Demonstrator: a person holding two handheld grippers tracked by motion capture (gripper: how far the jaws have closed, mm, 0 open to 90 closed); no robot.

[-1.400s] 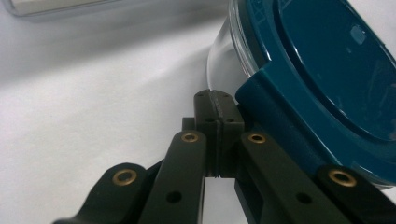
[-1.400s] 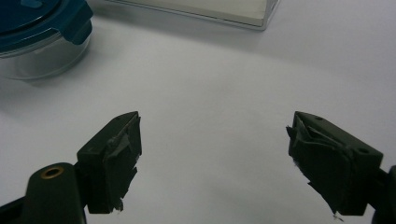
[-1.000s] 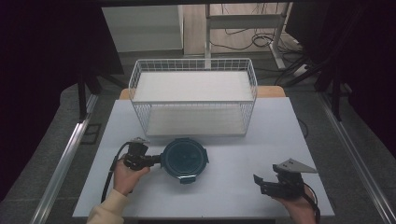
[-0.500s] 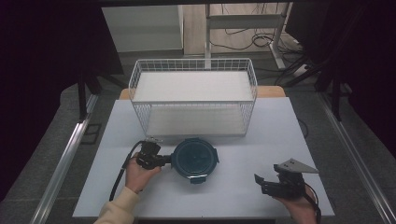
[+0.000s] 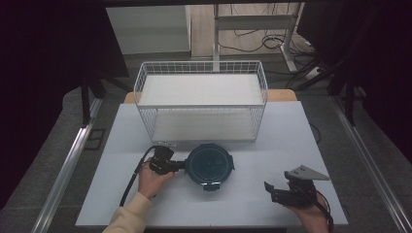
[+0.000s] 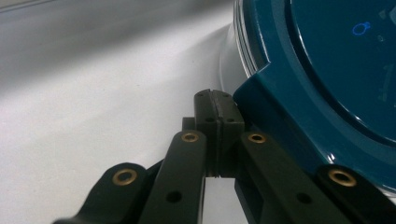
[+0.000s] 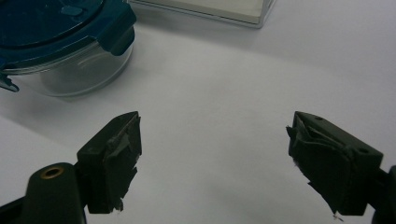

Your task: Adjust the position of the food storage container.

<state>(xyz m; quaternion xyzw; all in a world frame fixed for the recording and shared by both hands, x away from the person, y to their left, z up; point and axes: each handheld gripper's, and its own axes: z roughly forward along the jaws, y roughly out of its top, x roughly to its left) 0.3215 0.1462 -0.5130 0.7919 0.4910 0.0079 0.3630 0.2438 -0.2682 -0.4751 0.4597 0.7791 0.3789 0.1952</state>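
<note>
White surface (image 5: 145, 136) being shared by a wire basket (image 5: 201, 104) and a blue-lidded round container (image 5: 210, 166) just before it, left tongs (image 5: 180, 165) being pressed together against its lid tab, right tongs (image 5: 268, 190) being held spread, well apart.

Bare table (image 5: 252, 204) between container (image 5: 210, 165) and right gripper (image 5: 274, 193); wire basket (image 5: 201, 104) behind.

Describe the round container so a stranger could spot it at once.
Start at the white wire basket at the back of the white table. Just in front of it sits the round clear container with a dark teal clip-on lid. The shut left tongs press against its left lid latch; nothing else round lies there.
</note>
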